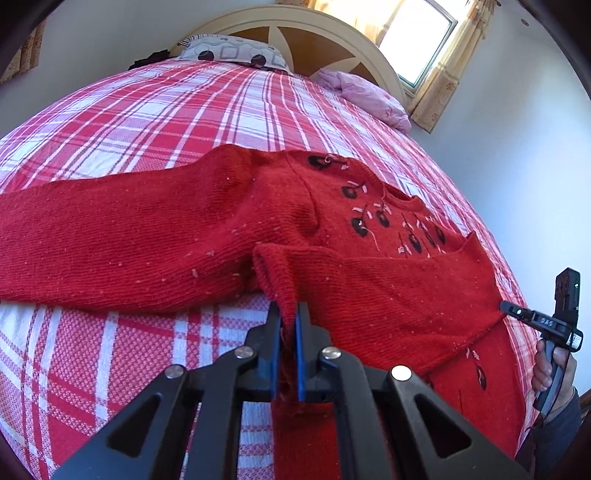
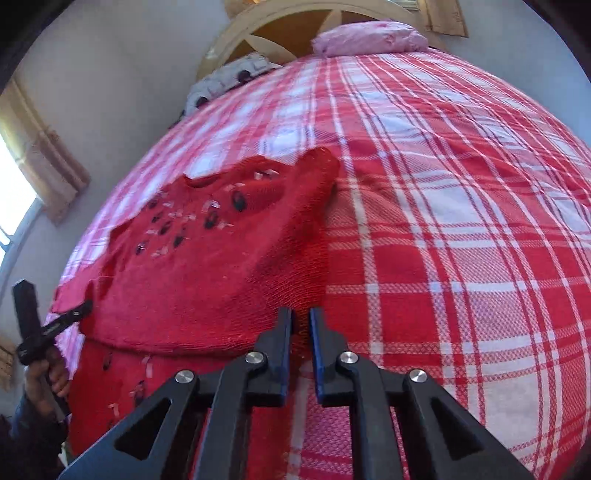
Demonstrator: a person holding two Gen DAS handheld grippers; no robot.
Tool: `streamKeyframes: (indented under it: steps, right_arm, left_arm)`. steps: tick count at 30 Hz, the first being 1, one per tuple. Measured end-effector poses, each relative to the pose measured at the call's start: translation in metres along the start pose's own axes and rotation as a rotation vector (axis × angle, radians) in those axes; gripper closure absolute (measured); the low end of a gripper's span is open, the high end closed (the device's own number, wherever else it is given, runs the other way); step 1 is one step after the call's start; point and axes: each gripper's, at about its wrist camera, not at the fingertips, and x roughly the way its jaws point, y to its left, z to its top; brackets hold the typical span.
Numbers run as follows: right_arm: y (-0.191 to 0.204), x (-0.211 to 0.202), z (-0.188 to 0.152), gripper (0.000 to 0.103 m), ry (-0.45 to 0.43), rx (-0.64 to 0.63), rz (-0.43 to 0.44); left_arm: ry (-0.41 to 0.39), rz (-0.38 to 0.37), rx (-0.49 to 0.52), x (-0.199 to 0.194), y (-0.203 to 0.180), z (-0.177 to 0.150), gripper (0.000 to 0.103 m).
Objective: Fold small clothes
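Note:
A small red knit sweater (image 1: 155,236) with black and pink embroidery lies on the plaid bed (image 1: 147,110). Its bottom part is folded up over the chest. One sleeve stretches left in the left wrist view. My left gripper (image 1: 288,314) is shut on a corner of the folded red knit. It also shows in the right wrist view (image 2: 86,308), at the sweater's left edge. The sweater (image 2: 207,280) fills the left of the right wrist view. My right gripper (image 2: 300,317) is nearly closed on the red knit edge, with cloth between its fingers. It also shows in the left wrist view (image 1: 508,308).
A patterned pillow (image 1: 232,51) and a pink pillow (image 1: 369,96) lie by the cream headboard (image 1: 295,26). A curtained window (image 1: 417,40) is at the back. The red-and-white plaid sheet (image 2: 461,221) spreads wide to the right of the sweater.

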Motion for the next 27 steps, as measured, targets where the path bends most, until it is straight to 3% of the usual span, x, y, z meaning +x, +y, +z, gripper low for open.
streamKeyframes:
  steps: [2, 3, 7, 10, 11, 12, 13, 14, 17, 19, 22, 25, 27]
  right_arm:
    - [-0.002, -0.003, -0.005, 0.103, 0.000, 0.001, -0.085]
    - [-0.006, -0.005, -0.009, 0.103, 0.011, 0.005, -0.130]
    - [-0.013, -0.018, -0.014, 0.103, -0.025, 0.001, -0.116]
    - [0.000, -0.041, -0.006, 0.102, -0.149, -0.014, -0.093]
    - [0.010, -0.046, 0.000, 0.097, -0.178, -0.041, -0.081]
    - [0.018, -0.047, 0.004, 0.081, -0.191, -0.067, -0.074]
    - [0.029, -0.046, 0.010, 0.072, -0.197, -0.101, -0.063]
    - [0.039, -0.042, 0.014, 0.066, -0.194, -0.128, -0.046]
    - [0.059, -0.024, 0.023, 0.066, -0.153, -0.175, -0.008]
    - [0.058, -0.007, 0.027, 0.066, -0.133, -0.184, -0.033]
    - [0.031, 0.027, 0.027, 0.067, -0.014, -0.101, -0.118]
    - [0.004, 0.027, 0.020, 0.067, -0.042, -0.034, -0.071]
    - [0.000, 0.023, 0.018, 0.067, -0.043, -0.021, -0.084]
  left_arm:
    - [-0.006, 0.002, -0.020, -0.003, 0.004, -0.001, 0.091]
    - [-0.007, -0.005, -0.026, -0.005, 0.005, -0.002, 0.083]
    - [-0.007, 0.020, -0.006, -0.009, 0.008, -0.008, 0.063]
    - [-0.008, 0.010, -0.023, -0.011, 0.012, -0.010, 0.061]
    - [-0.013, 0.014, -0.028, -0.013, 0.013, -0.010, 0.058]
    - [-0.023, 0.021, -0.030, -0.014, 0.013, -0.010, 0.052]
    - [-0.029, 0.028, -0.030, -0.014, 0.013, -0.011, 0.049]
    - [-0.030, 0.034, -0.029, -0.014, 0.013, -0.011, 0.048]
    - [-0.026, 0.054, 0.000, -0.011, 0.008, -0.012, 0.045]
    - [-0.027, 0.068, 0.026, -0.009, 0.003, -0.014, 0.040]
    - [-0.024, 0.074, 0.051, -0.008, 0.000, -0.015, 0.033]
    - [-0.023, 0.062, 0.061, -0.007, 0.000, -0.016, 0.027]
    - [-0.017, 0.058, 0.063, -0.005, -0.001, -0.016, 0.025]
